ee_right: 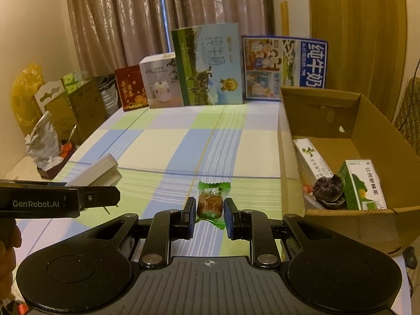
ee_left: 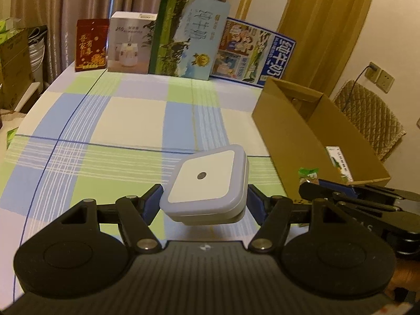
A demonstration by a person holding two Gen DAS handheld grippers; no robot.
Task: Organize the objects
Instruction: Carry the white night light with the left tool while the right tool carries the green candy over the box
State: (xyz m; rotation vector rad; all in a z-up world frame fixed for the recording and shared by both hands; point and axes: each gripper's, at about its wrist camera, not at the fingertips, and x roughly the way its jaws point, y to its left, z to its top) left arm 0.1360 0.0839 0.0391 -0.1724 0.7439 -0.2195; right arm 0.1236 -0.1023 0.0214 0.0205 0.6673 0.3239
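White night-light (ee_left: 206, 183) sat clamped in our left gripper (ee_left: 204, 200), wrapped candy (ee_right: 210, 204) pinched in our right gripper (ee_right: 210, 216), both lifted, presumably bound for the cardboard box (ee_right: 367, 210) right of them.

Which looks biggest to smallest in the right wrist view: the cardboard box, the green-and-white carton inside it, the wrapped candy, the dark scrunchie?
1. Cardboard box, plainly the largest.
2. Green-and-white carton.
3 and 4. Dark scrunchie and wrapped candy look alike; the candy sits nearer the camera, so I won't rank them.
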